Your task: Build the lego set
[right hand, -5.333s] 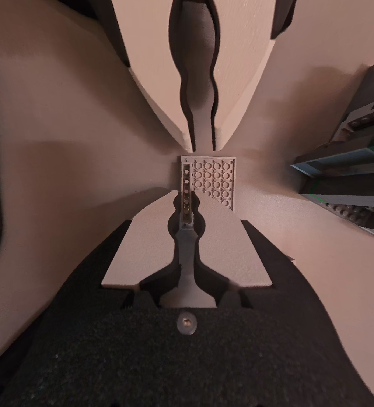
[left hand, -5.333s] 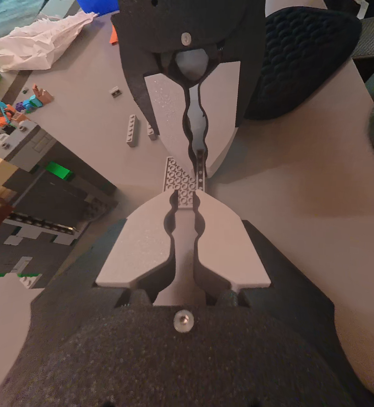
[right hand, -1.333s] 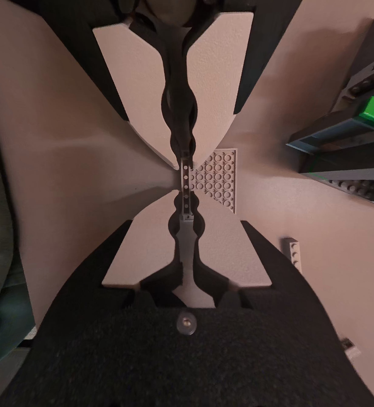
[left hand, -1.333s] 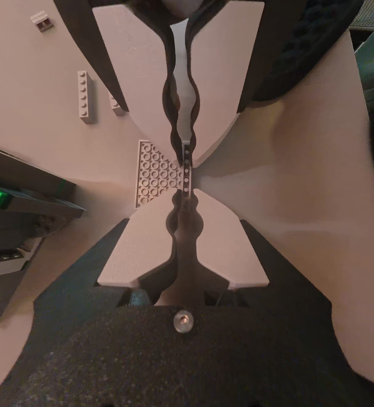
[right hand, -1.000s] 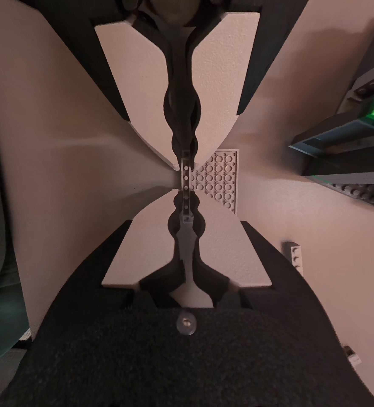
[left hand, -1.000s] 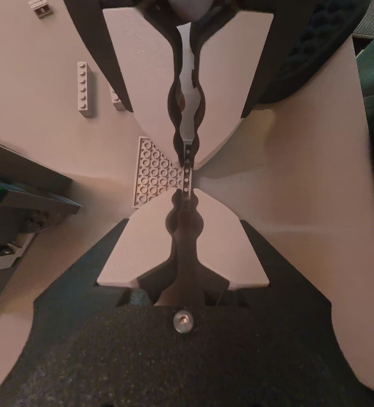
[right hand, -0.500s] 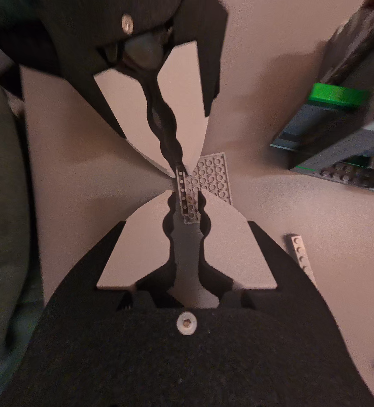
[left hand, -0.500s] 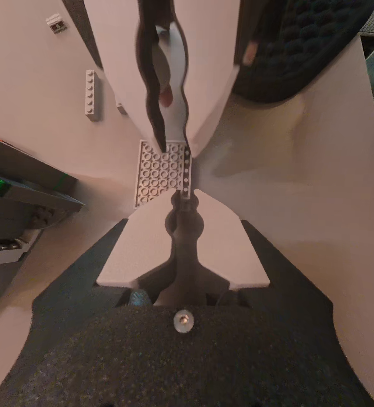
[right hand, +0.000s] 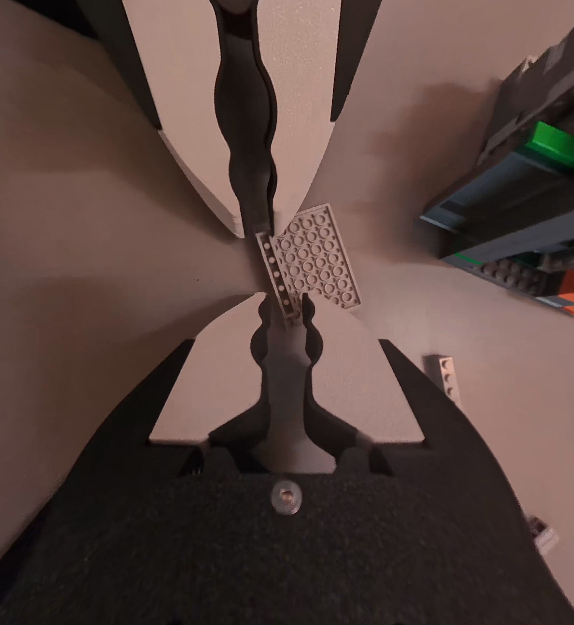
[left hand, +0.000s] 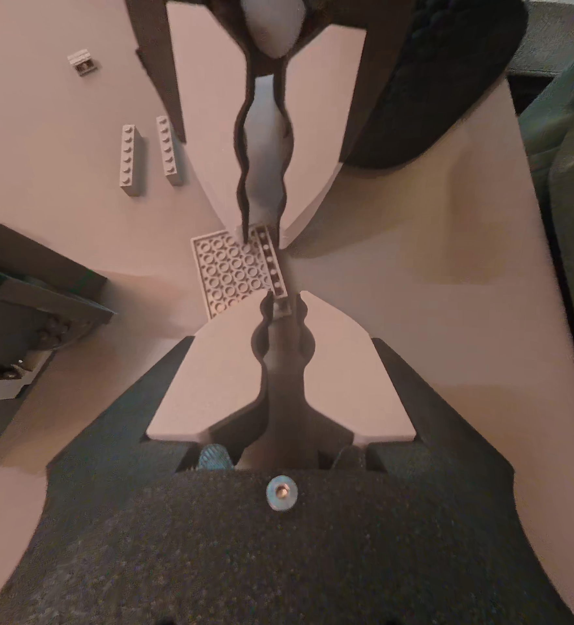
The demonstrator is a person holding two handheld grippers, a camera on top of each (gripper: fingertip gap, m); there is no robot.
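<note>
The surface point(left hand: 414, 304) under me is plain, pale and matt, dimly lit with soft shadows. Two long grey studded bricks point(left hand: 130, 159) and a small grey piece point(left hand: 82, 64) lie loose on its far left. A dark grey brick build with a bright green block point(right hand: 563, 148) fills one side. Beyond the far edge sits a black quilted cushion-like shape point(left hand: 448, 84), with greenish cloth point(left hand: 569, 203) beside it.

Between my two grippers is a flat light-grey brick plate covered in circles point(left hand: 231, 274), with a narrow grey strip with a row of holes point(left hand: 272, 267) along one long edge. My left gripper point(left hand: 284, 296) is narrow around one end of that strip, and a sliver of space seems to show beside it. My right gripper point(right hand: 282, 297) stands a little wider around the other end, clear of it on both sides.

The frames are blurred. My gripper bodies hide the near surface, and the build is cut off at the edge. I cannot tell whether the plate rests flat.
</note>
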